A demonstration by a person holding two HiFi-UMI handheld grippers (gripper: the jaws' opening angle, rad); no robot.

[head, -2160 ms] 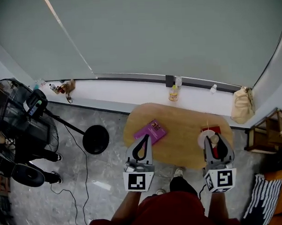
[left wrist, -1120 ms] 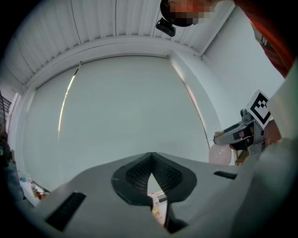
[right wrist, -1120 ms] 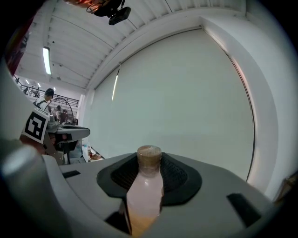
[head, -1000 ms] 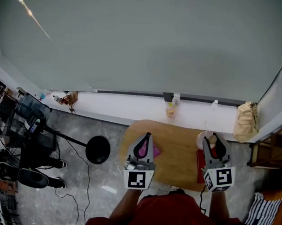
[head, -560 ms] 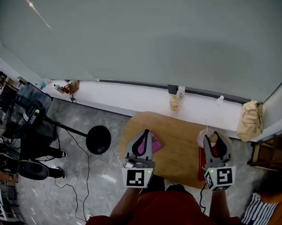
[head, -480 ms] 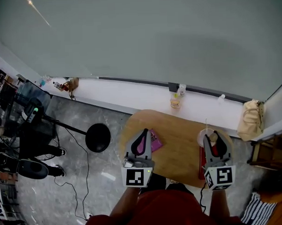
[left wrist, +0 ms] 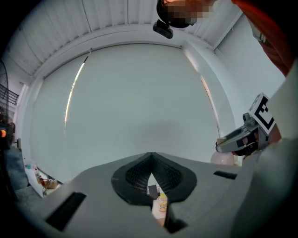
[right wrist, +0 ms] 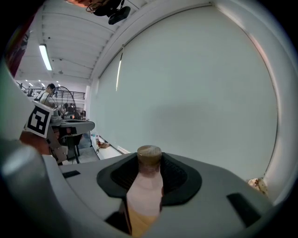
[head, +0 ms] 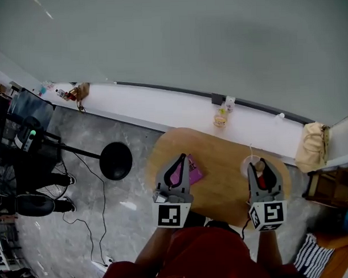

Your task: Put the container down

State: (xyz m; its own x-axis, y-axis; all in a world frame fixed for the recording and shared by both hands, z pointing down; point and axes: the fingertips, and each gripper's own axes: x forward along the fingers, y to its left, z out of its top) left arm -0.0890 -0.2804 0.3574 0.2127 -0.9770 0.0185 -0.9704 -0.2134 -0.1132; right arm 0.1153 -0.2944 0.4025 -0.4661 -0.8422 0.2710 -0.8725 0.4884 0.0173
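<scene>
Right gripper (right wrist: 150, 160) partly open, clamped on a bottle (right wrist: 144, 200) with a brown cap, pale above, yellowish liquid below; left gripper (left wrist: 151, 155) closed, empty

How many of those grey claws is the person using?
2. The left claw hangs over the wooden table, at its left, shut and empty; the right claw, at its right, grips a brown-capped bottle.

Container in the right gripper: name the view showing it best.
Right gripper view: the container, pale with a brown cap, stands large between the jaws. Head view shows only its small top. Left gripper view shows a pale sliver at most.
</scene>
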